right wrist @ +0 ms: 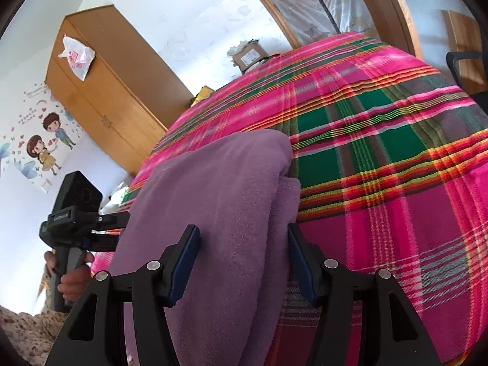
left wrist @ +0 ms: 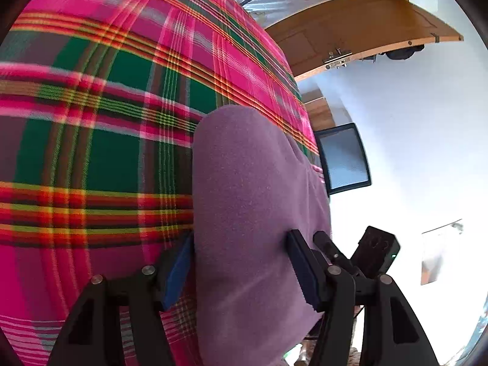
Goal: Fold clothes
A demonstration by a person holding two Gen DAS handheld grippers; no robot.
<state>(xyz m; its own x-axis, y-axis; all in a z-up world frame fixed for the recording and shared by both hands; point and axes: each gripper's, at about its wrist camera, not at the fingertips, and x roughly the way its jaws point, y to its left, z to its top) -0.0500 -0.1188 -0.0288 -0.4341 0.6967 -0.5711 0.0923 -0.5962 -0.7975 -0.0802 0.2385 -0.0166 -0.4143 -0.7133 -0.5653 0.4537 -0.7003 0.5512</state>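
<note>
A purple fleece garment [left wrist: 250, 189], folded into a thick bundle, lies at the edge of a bed covered by a pink, green and red plaid blanket [left wrist: 106, 128]. My left gripper [left wrist: 241, 238] is open, its blue-padded fingers wide apart on either side of the fleece. In the right wrist view the same fleece [right wrist: 219, 189] runs between the spread fingers of my right gripper [right wrist: 244, 231], also open. A hand [right wrist: 71, 280] holds the left tool's handle at the lower left. The fleece hides its own lower edge below the fingers.
The plaid blanket [right wrist: 381, 152] stretches far ahead of both grippers. A wooden wardrobe [right wrist: 106, 91] stands to the left, a cardboard box [right wrist: 250, 53] sits at the bed's far end, and a wooden door [left wrist: 366, 27] and a dark chair [left wrist: 344, 158] are to the right.
</note>
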